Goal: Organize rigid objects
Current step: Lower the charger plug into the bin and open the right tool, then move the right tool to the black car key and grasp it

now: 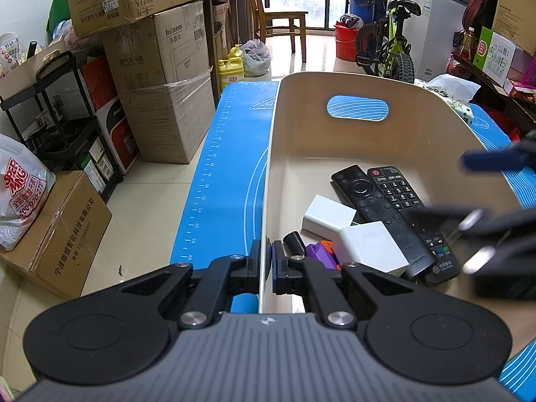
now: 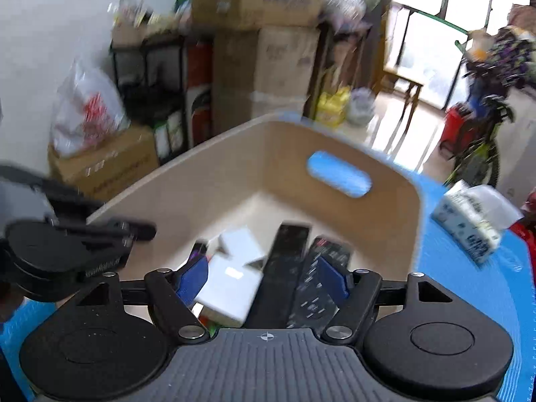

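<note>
Beige bin wall sits clamped in my left gripper; my right gripper hangs spread above the remotes and may tip it

cream bin with oval handle cutout sits on the blue mat. inside on its floor: two black remotes side by side, two white blocks touching, purple and orange pieces.

Left gripper and right gripper: black linkage arms, silver screws, blue finger pads, ribbed grey housing with crosshair mark.
</note>
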Demonstrator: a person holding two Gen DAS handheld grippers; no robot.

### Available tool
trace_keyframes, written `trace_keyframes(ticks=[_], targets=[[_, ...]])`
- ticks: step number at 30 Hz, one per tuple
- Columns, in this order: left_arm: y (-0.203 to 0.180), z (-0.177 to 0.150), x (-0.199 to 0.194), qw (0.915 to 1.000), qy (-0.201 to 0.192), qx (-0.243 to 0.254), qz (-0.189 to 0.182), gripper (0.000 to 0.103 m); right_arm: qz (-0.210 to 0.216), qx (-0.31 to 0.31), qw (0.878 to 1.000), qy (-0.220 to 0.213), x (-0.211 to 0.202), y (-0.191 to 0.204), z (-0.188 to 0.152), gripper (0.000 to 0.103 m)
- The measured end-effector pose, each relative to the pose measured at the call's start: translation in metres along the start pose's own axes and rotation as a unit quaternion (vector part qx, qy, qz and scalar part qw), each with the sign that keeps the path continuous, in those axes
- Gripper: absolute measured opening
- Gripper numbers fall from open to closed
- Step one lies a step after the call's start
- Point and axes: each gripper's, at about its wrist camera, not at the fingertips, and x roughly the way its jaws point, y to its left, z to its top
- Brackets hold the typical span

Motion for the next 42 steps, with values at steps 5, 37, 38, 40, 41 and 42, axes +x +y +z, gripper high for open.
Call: trace_keyframes(ticks=[5, 37, 38, 40, 41, 42], targets=[[0.000, 0.000, 0.000, 1.0000, 0.000, 0.000, 0.000, 0.006, -0.035, 0.043, 0.997, -0.055, -0.027, -0.040, 0.001, 0.082], [-0.002, 0.000, -0.001, 0.9999, -0.001, 0.006, 0.009, 0.007, -0.077, 0.069, 0.995, 0.014, 0.100, -0.176, -0.082, 0.082], [-0.002, 0.000, -0.001, 0.9999, -0.001, 0.005, 0.009, 0.007, -0.071, 0.079, 0.994, 0.007, 0.100, -0.179, -0.084, 0.082], [-0.003, -0.001, -0.001, 0.9999, -0.001, 0.006, 0.010, 0.007, -0.057, 0.103, 0.993, 0.003, 0.101, -0.184, -0.087, 0.076], [-0.002, 0.000, -0.001, 0.9999, -0.001, 0.006, 0.010, 0.007, -0.054, 0.106, 0.993, -0.002, 0.101, -0.185, -0.088, 0.073], [-0.002, 0.000, -0.001, 0.9999, -0.001, 0.006, 0.010, 0.007, -0.051, 0.103, 0.993, -0.003, 0.100, -0.184, -0.089, 0.070]])
